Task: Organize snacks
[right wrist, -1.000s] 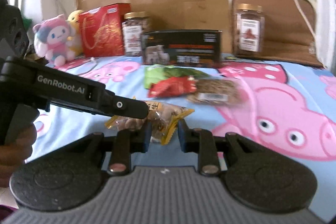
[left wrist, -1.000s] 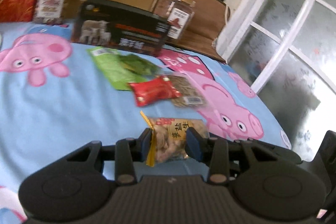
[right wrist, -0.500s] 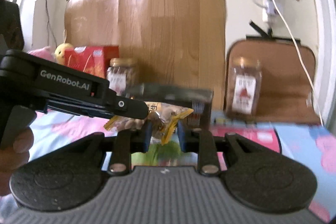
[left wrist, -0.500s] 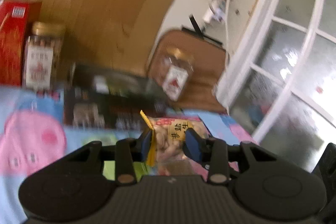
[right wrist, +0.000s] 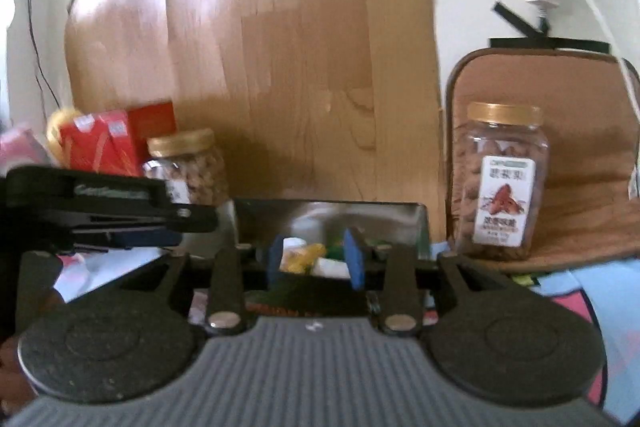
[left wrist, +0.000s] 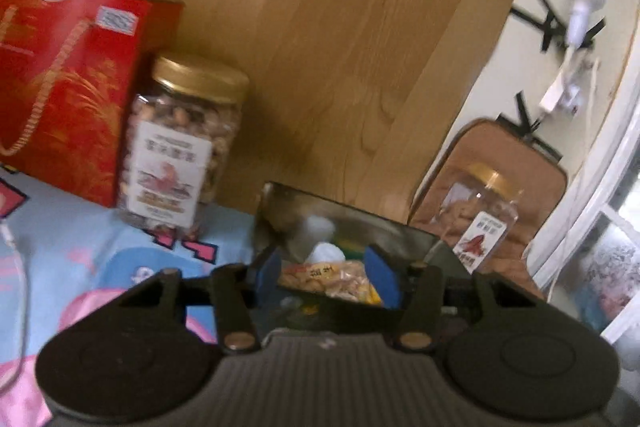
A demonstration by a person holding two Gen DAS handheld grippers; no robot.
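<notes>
We are dropping the peanut packet point(left wrist: 332, 277) into the open black box point(left wrist: 352, 223) ahead; it lies between the left gripper point(left wrist: 329, 277) and right gripper point(right wrist: 316, 259), both just spread loose. Next, withdraw both.

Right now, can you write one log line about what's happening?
step: drop snack | peanut packet: inside black box | left tool: just opened, pads clear | right tool: just opened
</notes>
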